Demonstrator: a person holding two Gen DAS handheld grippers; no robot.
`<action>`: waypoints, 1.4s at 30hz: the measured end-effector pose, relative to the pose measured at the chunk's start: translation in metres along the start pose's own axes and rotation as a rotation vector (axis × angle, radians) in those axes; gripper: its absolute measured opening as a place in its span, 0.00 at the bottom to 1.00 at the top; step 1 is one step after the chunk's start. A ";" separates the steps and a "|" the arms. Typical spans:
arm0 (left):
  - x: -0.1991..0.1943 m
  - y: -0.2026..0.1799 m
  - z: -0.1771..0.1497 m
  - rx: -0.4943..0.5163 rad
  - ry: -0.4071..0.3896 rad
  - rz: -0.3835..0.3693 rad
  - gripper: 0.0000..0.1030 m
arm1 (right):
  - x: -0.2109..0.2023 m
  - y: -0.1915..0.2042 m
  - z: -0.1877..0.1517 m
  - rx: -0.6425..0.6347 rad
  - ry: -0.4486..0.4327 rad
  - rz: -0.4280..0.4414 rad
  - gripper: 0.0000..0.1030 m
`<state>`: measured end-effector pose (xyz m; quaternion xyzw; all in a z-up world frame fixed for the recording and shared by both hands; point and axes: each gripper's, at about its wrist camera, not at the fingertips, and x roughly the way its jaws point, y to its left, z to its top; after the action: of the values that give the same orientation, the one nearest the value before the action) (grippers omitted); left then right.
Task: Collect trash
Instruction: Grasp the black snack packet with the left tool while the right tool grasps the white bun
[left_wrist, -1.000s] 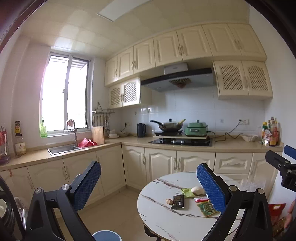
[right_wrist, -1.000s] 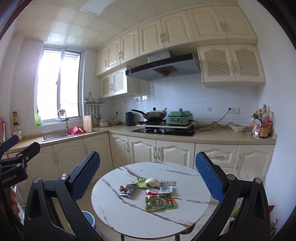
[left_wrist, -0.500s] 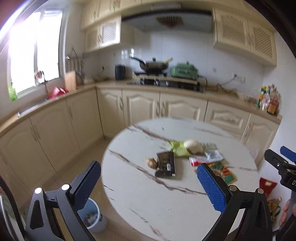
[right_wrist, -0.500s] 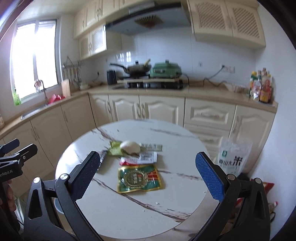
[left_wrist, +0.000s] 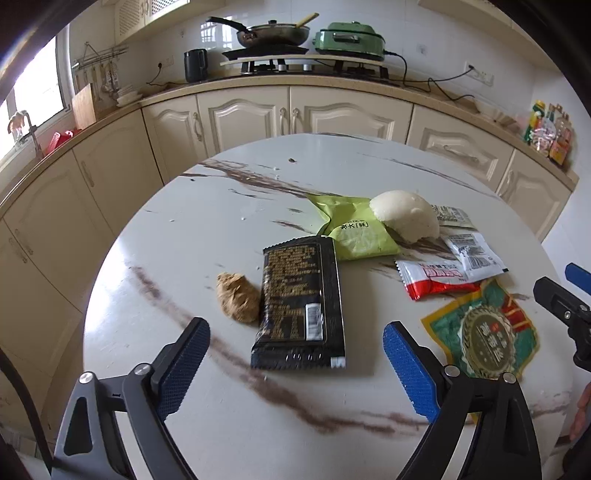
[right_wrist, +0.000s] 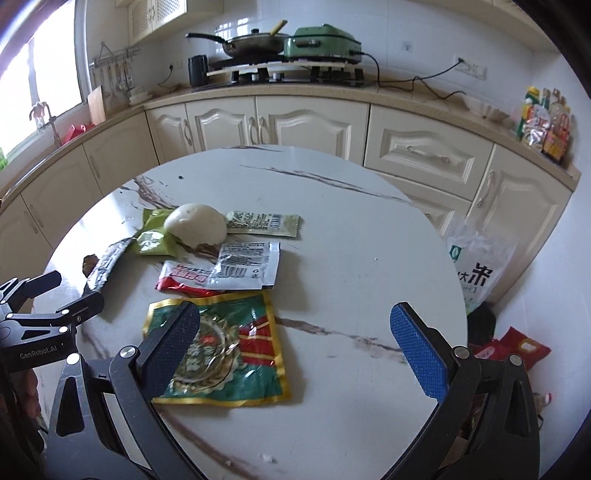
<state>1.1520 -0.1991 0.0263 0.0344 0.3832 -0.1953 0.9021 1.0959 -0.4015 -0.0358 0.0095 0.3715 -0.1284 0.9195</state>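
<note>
Wrappers (left_wrist: 300, 302) and a bun (left_wrist: 404, 220) all lie on the table (left_wrist: 221, 424), nothing collected; left gripper (left_wrist: 295, 363) closing, empty, right gripper (right_wrist: 295, 343) spread wide, empty.

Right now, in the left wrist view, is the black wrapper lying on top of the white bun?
No. The black wrapper lies flat on the table, apart from the white bun, which rests on the light green wrapper.

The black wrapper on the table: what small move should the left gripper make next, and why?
Probably lower the left gripper onto the black wrapper. Its closing jaws hold nothing yet, and the wrapper lies flat on the marble table just ahead, between the fingers.
</note>
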 end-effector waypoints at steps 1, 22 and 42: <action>0.004 -0.001 0.000 0.003 0.010 -0.005 0.81 | 0.004 0.000 0.002 0.000 0.005 0.001 1.00; 0.018 0.024 -0.012 -0.034 0.007 -0.134 0.16 | 0.090 0.073 0.072 -0.320 0.069 0.182 0.98; -0.060 0.074 -0.029 -0.059 -0.089 -0.269 0.07 | 0.046 0.056 0.072 -0.221 0.002 0.303 0.46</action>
<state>1.1232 -0.1050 0.0417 -0.0528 0.3494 -0.3043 0.8846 1.1904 -0.3659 -0.0201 -0.0358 0.3786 0.0529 0.9234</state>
